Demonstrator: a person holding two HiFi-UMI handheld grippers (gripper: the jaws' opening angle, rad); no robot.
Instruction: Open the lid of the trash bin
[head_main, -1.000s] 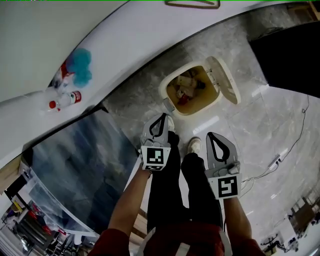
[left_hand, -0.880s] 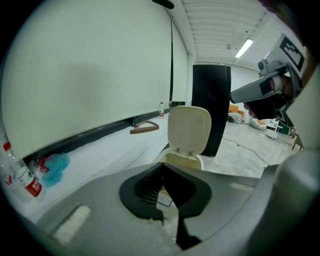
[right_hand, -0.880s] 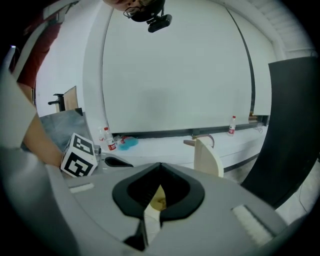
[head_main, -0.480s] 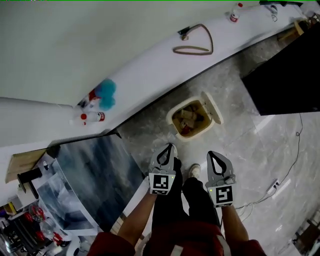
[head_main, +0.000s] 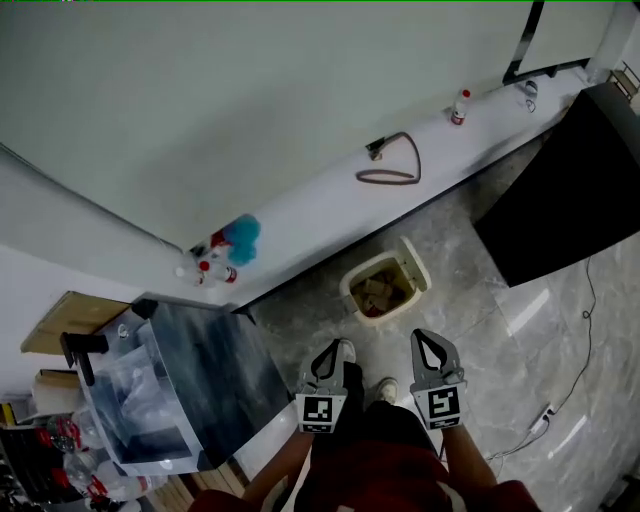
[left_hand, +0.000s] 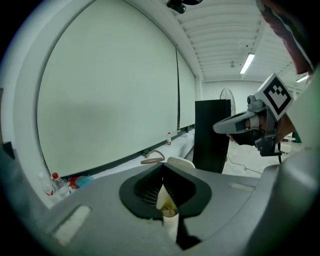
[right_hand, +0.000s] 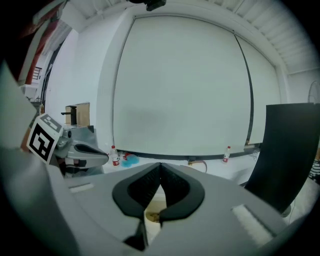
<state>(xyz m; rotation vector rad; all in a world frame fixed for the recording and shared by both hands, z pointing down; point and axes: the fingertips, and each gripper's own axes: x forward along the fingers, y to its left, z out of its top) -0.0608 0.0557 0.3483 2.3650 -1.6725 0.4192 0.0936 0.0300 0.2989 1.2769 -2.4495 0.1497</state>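
Observation:
The cream trash bin (head_main: 375, 292) stands on the grey marble floor by the white ledge. Its lid (head_main: 415, 264) is tipped up at the right and rubbish shows inside. In the head view my left gripper (head_main: 333, 348) and right gripper (head_main: 424, 338) hover side by side nearer to me than the bin, well apart from it. Both are shut with nothing between the fingers. Past the jaws in the left gripper view I see the bin (left_hand: 168, 212) and its lid (left_hand: 181, 162). The right gripper view shows only a sliver of the bin (right_hand: 151, 216).
A white ledge (head_main: 330, 205) along the wall carries bottles (head_main: 205, 270), a blue object (head_main: 242, 233) and a brown loop (head_main: 392, 172). A black cabinet (head_main: 550, 210) stands right. A clear box on a cart (head_main: 160, 390) stands left. A cable (head_main: 560, 400) crosses the floor.
The head view has risen and pulled back, so the bin looks smaller and farther off. Both grippers stay shut and have drawn away from the bin. The lid stays up.

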